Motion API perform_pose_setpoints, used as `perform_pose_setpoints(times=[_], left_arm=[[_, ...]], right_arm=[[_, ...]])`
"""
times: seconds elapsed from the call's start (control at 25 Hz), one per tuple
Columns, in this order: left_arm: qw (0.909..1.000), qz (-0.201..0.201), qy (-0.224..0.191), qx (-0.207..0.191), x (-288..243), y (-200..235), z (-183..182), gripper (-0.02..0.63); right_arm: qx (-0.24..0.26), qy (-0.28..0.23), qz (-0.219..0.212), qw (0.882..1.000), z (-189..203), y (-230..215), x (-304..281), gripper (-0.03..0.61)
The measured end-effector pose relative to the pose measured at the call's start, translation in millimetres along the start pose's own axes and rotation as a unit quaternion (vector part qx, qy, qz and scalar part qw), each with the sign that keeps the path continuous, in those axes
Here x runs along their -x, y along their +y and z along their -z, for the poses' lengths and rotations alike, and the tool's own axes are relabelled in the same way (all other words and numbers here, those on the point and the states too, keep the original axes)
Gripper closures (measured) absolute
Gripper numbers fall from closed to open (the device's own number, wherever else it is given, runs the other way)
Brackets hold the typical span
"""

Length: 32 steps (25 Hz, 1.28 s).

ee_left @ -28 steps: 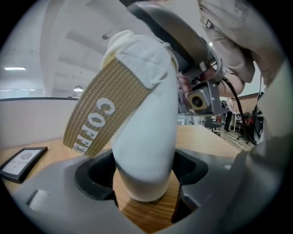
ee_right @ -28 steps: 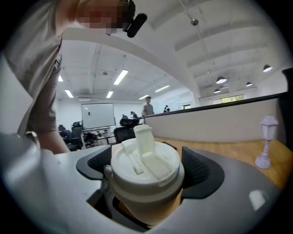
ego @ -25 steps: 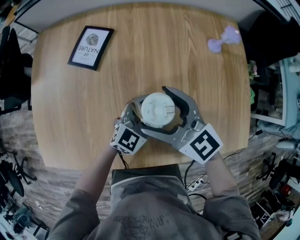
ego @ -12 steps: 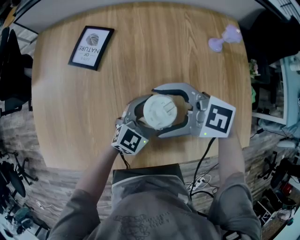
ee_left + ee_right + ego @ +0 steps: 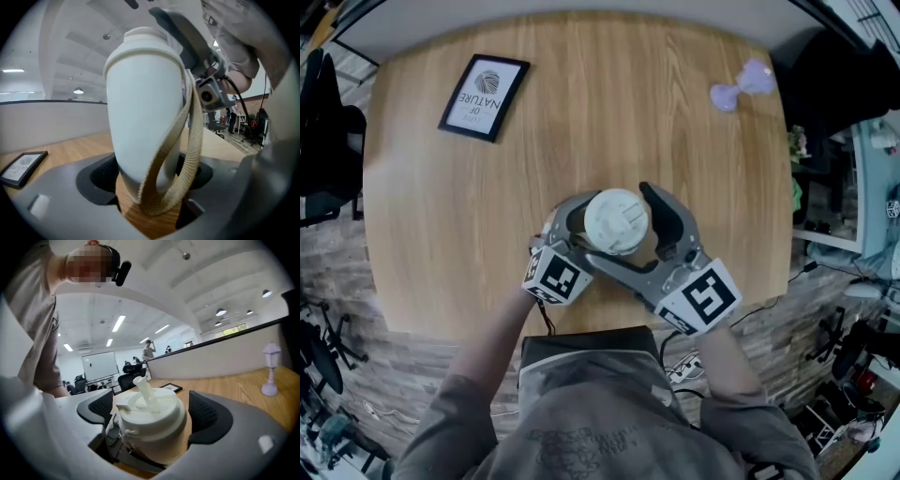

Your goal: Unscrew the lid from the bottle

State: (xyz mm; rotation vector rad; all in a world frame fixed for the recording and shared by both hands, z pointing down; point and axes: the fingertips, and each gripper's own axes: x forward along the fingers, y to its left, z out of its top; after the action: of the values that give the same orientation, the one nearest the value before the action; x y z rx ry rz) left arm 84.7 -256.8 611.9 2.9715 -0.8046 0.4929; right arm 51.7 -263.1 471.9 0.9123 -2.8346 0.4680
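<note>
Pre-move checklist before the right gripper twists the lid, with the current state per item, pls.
1. Bottle anchored: ok. The left gripper is closed on the body of the bottle, which stands upright.
2. Lid between the jaws of the right gripper: ok.
3. Pads pressing the lid: not ok. A gap shows beside it, so the jaws likely need to close first.
4. Lid seated on the bottle: ok. How far it is unscrewed: cannot tell.
5. Strap clear of the left jaws: cannot tell. It hangs down the bottle's front between them.
6. Nearby clutter: ok. The picture frame and purple ornament lie far off.
</note>
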Motion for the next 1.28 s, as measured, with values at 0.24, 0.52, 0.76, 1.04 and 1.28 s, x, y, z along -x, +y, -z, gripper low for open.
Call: perform_pose_setpoints(times=[0.24, 0.52, 0.76, 1.04, 1.28], left_arm=[[1.0, -0.006, 0.001, 0.0, 0, 1, 0, 0.247], [0.9998, -0.018, 0.0, 0.01, -1, 4, -1, 0.247], [0.9997, -0.017, -0.003, 0.014, 0, 5, -1, 0.248], [1.0, -0.005, 0.001, 0.005, -1, 1, -1, 0.249], [0.9999, 0.016, -0.001, -0.001, 0, -1, -1, 0.249]], right_arm=[[0.059, -0.023, 0.152, 0.986, -2, -5, -16, 0.074], [0.073, 0.001, 0.204, 0.976, 7, -15, -30, 0.069], [0.077, 0.004, 0.157, 0.985, 7, -10, -32, 0.071], [0.102, 0.03, -0.058, 0.993, 13, 12, -27, 0.069], [0.113, 0.079, -0.269, 0.953, 16, 32, -19, 0.069]])
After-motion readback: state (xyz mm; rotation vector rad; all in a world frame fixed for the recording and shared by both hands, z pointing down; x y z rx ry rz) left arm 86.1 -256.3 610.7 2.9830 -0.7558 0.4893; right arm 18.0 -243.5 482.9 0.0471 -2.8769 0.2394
